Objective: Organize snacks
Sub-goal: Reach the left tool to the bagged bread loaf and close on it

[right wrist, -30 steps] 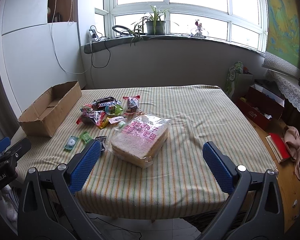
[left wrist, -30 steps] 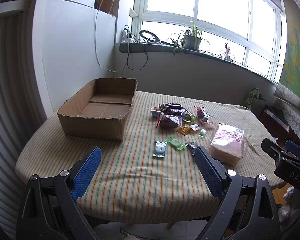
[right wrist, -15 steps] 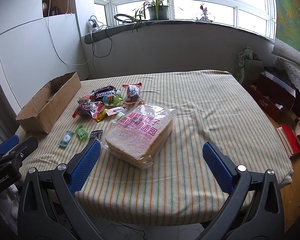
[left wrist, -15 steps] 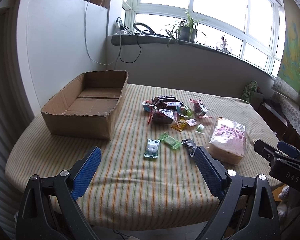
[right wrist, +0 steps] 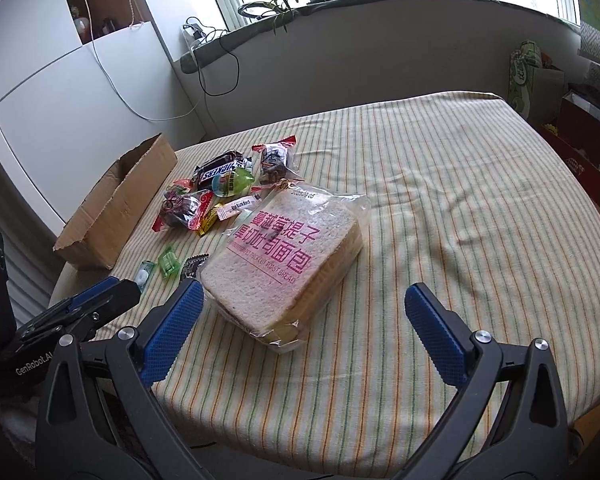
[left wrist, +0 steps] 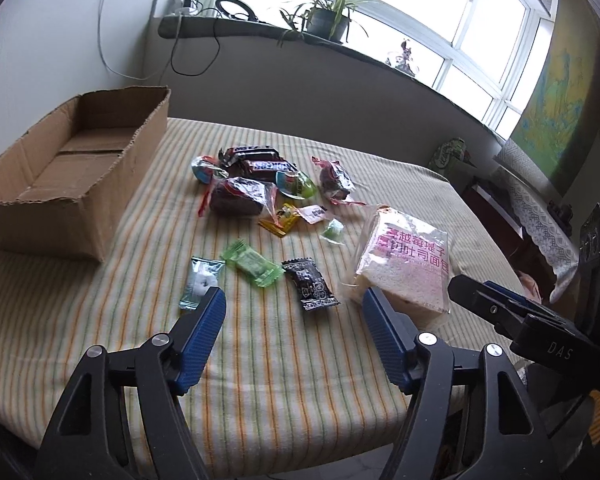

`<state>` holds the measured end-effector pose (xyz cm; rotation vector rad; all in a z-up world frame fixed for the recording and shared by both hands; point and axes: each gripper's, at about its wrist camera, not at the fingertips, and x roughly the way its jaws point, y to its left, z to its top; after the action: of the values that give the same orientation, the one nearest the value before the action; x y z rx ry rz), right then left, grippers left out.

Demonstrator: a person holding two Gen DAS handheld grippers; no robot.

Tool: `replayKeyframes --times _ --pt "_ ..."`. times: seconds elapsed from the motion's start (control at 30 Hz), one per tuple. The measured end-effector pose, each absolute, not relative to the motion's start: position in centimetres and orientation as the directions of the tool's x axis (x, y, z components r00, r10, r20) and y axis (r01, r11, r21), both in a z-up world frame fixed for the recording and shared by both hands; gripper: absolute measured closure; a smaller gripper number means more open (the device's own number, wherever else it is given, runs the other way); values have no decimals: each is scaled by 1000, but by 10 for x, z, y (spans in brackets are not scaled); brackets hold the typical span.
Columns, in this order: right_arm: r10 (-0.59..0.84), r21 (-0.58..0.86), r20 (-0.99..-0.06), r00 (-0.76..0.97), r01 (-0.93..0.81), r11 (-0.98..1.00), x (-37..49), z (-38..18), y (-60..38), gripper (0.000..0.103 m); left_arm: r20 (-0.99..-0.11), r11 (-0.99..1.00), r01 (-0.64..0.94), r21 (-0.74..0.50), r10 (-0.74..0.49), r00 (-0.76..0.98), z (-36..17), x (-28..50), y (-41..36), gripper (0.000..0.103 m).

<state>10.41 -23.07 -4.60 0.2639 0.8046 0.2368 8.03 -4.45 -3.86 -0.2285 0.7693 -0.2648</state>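
Observation:
An open empty cardboard box [left wrist: 68,172] sits at the table's left; it also shows in the right wrist view [right wrist: 120,208]. Loose snacks lie beside it: a Snickers bar [left wrist: 266,165], a dark red packet [left wrist: 240,197], a green candy [left wrist: 254,266], a black packet [left wrist: 310,290] and a teal packet [left wrist: 199,282]. A bagged loaf of toast bread [right wrist: 284,256] lies to their right, also in the left wrist view [left wrist: 406,258]. My left gripper [left wrist: 294,308] is open, empty, just short of the black packet. My right gripper [right wrist: 306,300] is open, empty, just short of the bread.
The table wears a striped cloth [right wrist: 460,184]. A windowsill with a potted plant [left wrist: 332,16] and cables runs behind. Red boxes [right wrist: 588,152] stand on the floor at the right. The table's near edge is just under both grippers.
Both grippers have moved forward and down toward the table. The snacks and bread now look larger and nearer. Nothing on the table has moved.

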Motion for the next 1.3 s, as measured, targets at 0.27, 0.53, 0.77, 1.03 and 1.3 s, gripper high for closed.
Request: replayKeyframes --times 0.27,0.53,0.77,1.03,1.3 --pt "465 489 -672 576 -125 863 127 -65 -240 30 -668 879 241 -411 -470 577 -46 113 -61 51" --pt "556 599 -646 523 -105 794 143 -81 -250 40 -689 850 313 -423 -527 498 -49 142 -81 65" --pt "581 619 -639 505 -112 777 148 -83 -252 43 -701 823 325 -465 -567 433 -57 159 -86 65" --pt "585 624 -641 497 -108 774 150 -84 -256 49 -681 773 331 -542 -634 366 -61 161 -87 64" --pt "570 593 -657 493 -129 795 149 -72 -244 54 -684 787 333 -519 -616 391 -55 152 -95 67"
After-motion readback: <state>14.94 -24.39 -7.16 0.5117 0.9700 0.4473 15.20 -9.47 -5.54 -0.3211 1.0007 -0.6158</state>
